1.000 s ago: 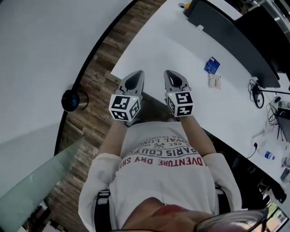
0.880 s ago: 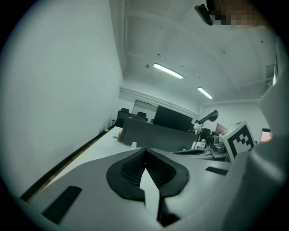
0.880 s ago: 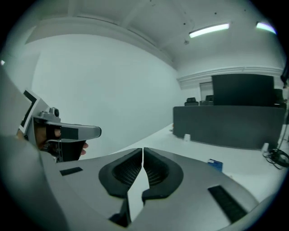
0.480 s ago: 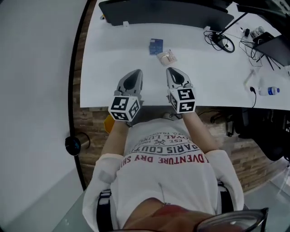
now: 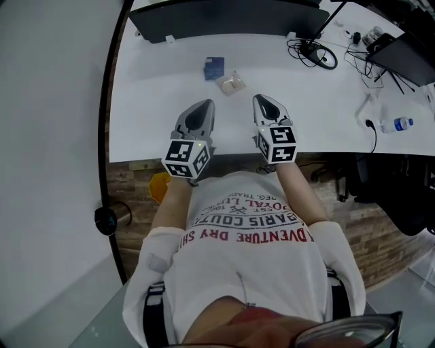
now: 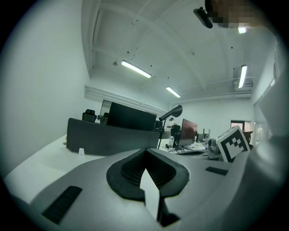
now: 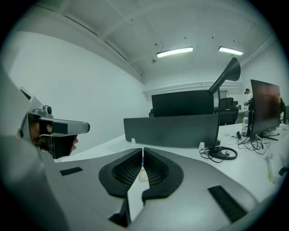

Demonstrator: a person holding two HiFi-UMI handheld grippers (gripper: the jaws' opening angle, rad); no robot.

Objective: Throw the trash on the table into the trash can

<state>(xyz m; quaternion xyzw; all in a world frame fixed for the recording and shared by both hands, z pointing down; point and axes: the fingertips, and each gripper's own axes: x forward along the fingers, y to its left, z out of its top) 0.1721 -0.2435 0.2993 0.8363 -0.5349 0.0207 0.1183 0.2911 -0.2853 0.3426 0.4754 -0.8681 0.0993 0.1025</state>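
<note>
Left gripper [image 5: 199, 107] and right gripper [image 5: 264, 102] shut tight, both empty
They hang over the near edge of the white table [image 5: 146, 109]; a blue packet [image 5: 214, 68] and a clear wrapper [image 5: 231, 83] lie just ahead

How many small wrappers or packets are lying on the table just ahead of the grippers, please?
2: a blue packet and, just right of it, a crumpled pale wrapper, both near the dark partition. Others may lie out of view.

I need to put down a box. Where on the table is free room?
Bare: the left part of the table, between its left edge and the blue packet. Crowded: the right end, with cables and a bottle.
</note>
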